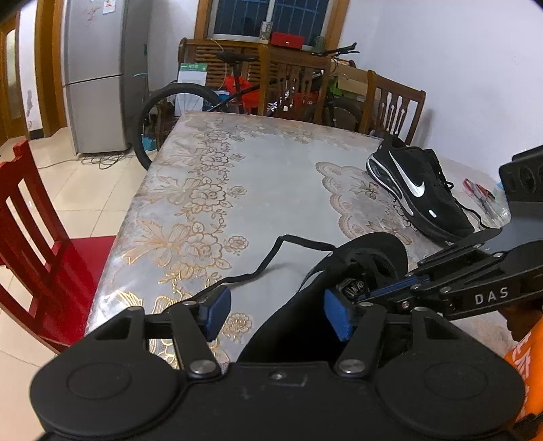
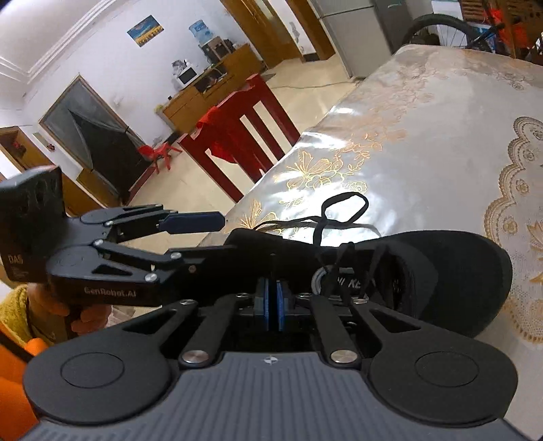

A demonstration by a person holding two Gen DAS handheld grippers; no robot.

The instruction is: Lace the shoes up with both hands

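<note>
Both cameras are sitting on the claws, looking down, very near the shoe [image 1: 359, 271] on the worktop [image 1: 271, 176]. Both are seeing it.

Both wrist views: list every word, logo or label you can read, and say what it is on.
"DAS": on the right claw's arm.
"GenRobot.AI": on the left claw's arm.
"NIKE", partly hidden by laces: near shoe's tongue.
White swoosh, no words: far shoe.
Green-topped box, fridge papers: too blurred.
</note>
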